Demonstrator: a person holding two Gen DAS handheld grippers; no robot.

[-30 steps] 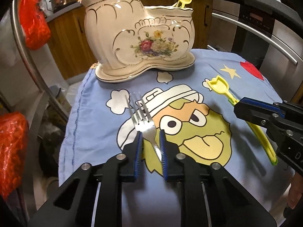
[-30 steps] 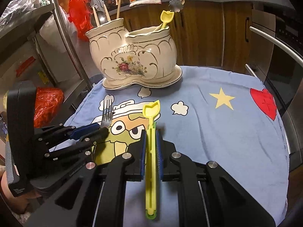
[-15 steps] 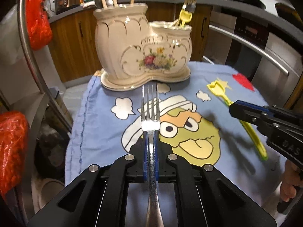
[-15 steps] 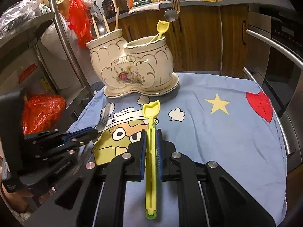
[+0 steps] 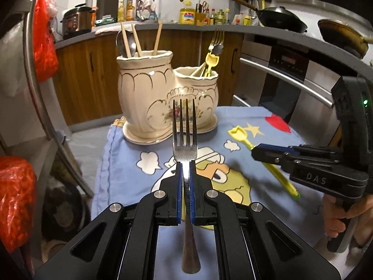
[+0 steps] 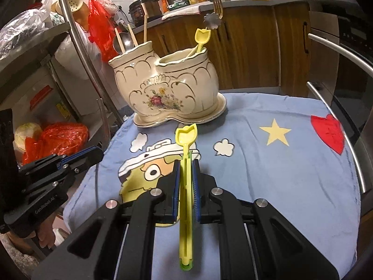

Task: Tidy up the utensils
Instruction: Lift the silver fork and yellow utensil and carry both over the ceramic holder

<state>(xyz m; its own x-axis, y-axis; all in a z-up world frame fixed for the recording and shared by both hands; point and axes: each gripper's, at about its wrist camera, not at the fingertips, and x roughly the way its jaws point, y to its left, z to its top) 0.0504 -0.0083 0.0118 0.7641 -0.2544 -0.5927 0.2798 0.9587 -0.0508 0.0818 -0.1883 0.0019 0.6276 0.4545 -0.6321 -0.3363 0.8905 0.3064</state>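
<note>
While "DAS"-marked right gripper (image 6: pixel 185 175) jaws clamp a yellow spatula (image 6: pixel 186 140), left gripper (image 5: pixel 185 175) jaws clamp a fork (image 5: pixel 184 135).

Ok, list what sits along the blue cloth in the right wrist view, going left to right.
Left gripper → yellow spatula clamped in the right gripper → white cloud print → yellow star print → red heart print. The ceramic utensil holder stands farther back, above the spatula.

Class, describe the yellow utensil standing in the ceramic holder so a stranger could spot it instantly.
Find the cream two-pot holder on the blue cloth. In its shorter right pot leans a yellow tulip-tipped stick, unlike the wooden chopsticks in the taller pot.
</note>
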